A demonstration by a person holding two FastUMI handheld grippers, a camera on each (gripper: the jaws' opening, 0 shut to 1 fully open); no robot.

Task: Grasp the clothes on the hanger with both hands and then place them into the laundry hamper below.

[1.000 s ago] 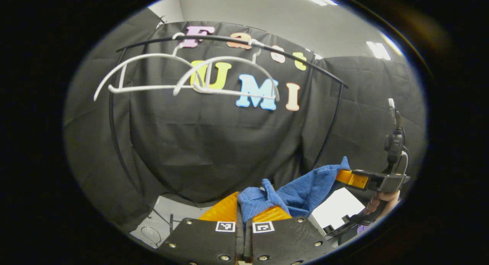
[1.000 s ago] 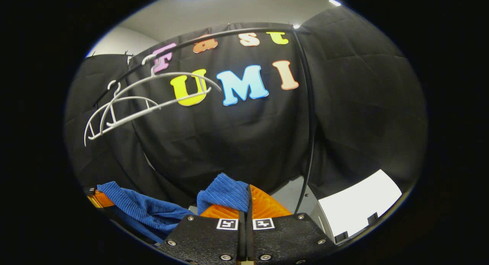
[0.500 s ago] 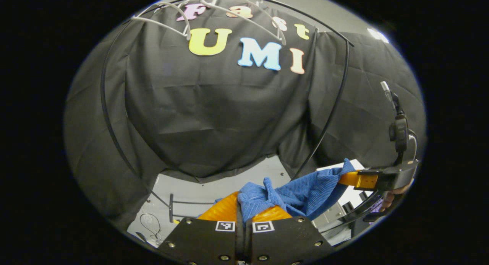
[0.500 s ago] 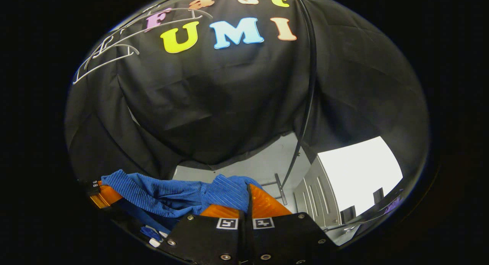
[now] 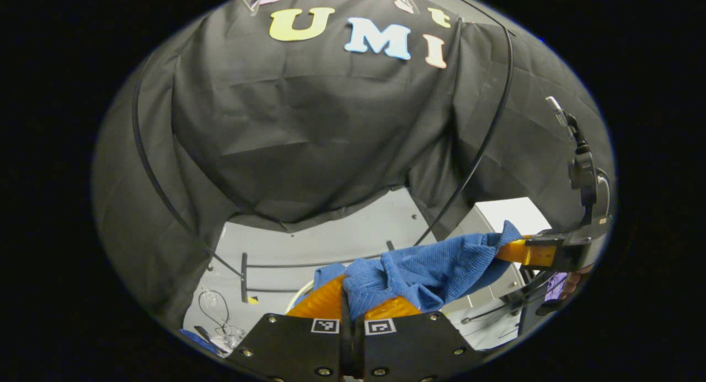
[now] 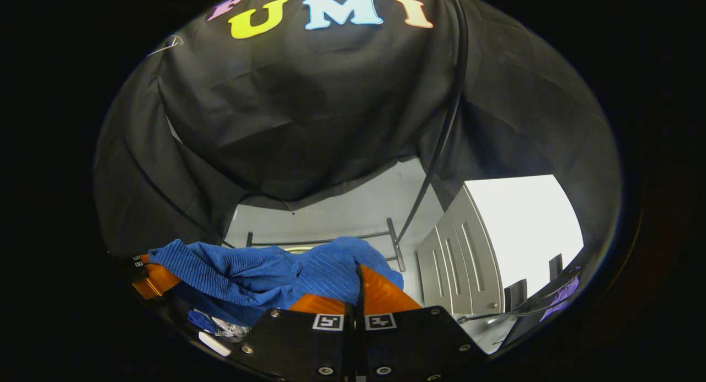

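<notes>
Left gripper [image 5: 353, 307]: jaws clamped together on a bunched fold of one blue ribbed garment [image 5: 424, 269], cloth pinched between both fingers and spilling over the tips. Right gripper [image 6: 357, 294]: jaws likewise pressed together on the other end of the same blue ribbed garment [image 6: 259, 272], a fold rising over the fingertips.

Seen from the left gripper view, one garment stretched in the air from its own tips across to the right gripper [image 5: 521, 251] farther off at the right edge, a hand [image 5: 573, 280] partly visible under it. Seen from the right gripper view, the cloth sagging leftward to the left gripper [image 6: 157, 277] at the lower left edge.

Beyond the cloth: pale floor [image 5: 331, 244], two thin black uprights of a garment rack [image 5: 485, 134] curving up either side, low crossbars of its base on the floor. One pale slatted cabinet [image 6: 469, 261] at the right. A curved pale rim [image 5: 298, 295] just beside the left fingers, too little visible to identify.
</notes>
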